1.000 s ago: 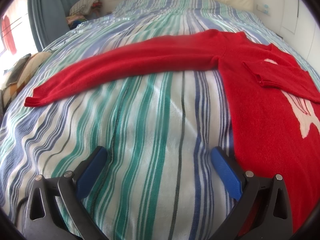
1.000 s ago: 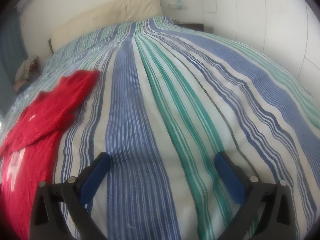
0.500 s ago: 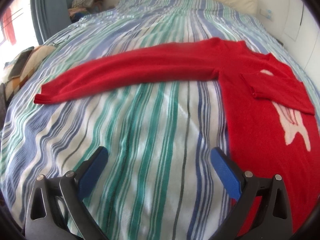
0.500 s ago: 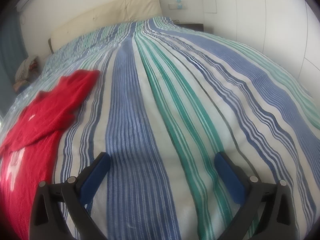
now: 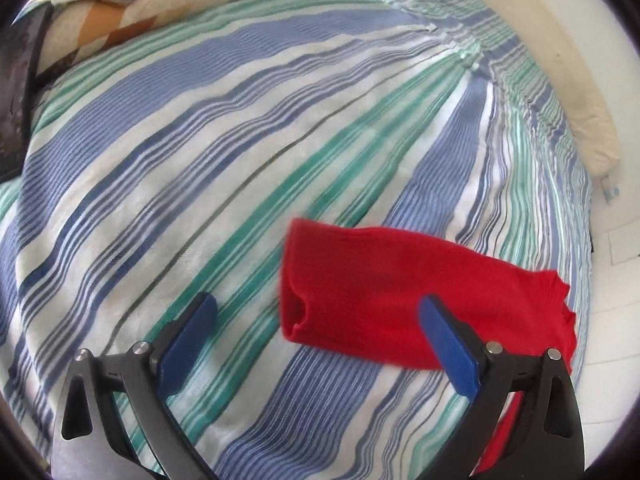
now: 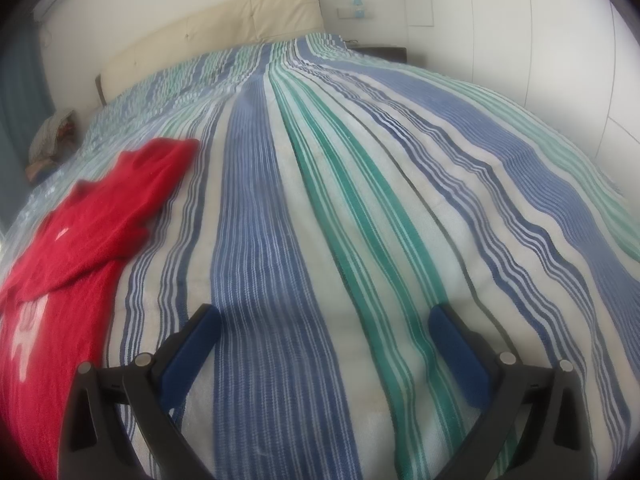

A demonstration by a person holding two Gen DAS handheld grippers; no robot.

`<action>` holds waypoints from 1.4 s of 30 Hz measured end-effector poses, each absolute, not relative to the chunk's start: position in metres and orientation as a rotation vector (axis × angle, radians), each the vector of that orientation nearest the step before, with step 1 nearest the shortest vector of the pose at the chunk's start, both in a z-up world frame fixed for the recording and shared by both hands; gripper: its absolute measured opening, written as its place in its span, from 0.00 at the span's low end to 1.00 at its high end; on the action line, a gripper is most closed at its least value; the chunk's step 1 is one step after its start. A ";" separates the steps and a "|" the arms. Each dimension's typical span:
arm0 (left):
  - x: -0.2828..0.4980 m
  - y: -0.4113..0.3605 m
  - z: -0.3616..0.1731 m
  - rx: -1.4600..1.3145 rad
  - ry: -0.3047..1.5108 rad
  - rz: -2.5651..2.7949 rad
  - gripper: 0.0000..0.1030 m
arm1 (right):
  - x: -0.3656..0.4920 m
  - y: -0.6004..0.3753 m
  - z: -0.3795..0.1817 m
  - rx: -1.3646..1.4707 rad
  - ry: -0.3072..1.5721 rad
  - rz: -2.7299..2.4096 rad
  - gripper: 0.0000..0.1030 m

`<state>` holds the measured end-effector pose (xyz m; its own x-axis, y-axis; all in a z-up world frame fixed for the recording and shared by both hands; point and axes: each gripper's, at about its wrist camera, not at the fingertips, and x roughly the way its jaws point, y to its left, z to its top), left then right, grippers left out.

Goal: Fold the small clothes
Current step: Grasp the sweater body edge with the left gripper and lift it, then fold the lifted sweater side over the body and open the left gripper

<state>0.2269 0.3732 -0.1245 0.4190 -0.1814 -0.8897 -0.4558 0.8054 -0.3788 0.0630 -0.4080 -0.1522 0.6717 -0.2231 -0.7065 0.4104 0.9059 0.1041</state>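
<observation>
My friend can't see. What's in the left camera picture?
An open gripper hovers over a striped bed, its fingers on either side of a red sleeve's cuff. The sleeve stretches off right; pillows sit at top left.

red sweater (image 6: 72, 248) cut off at left edge — its sleeve (image 5: 360, 292) motion-blurred

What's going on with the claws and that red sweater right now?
Left claw open, at sleeve cuff. Right claw open, over bare striped bedspread. Red sweater flat, one sleeve folded in. Nothing in the way.
</observation>
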 end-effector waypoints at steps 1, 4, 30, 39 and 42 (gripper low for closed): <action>0.229 0.370 -0.128 -0.636 1.149 0.179 0.94 | 0.063 -0.408 -0.152 0.263 0.756 -0.363 1.00; 0.233 0.356 -0.129 -0.553 1.161 0.198 0.14 | 0.063 -0.408 -0.153 0.263 0.756 -0.364 1.00; 0.262 -0.126 -0.038 -0.066 1.046 -0.680 0.11 | 0.066 -0.407 -0.154 0.254 0.761 -0.371 1.00; 0.256 -0.052 -0.058 -0.111 1.006 -0.480 0.84 | 0.065 -0.407 -0.154 0.254 0.761 -0.370 1.00; 0.261 -0.012 -0.074 -0.037 0.997 -0.300 0.90 | 0.065 -0.407 -0.154 0.251 0.763 -0.372 1.00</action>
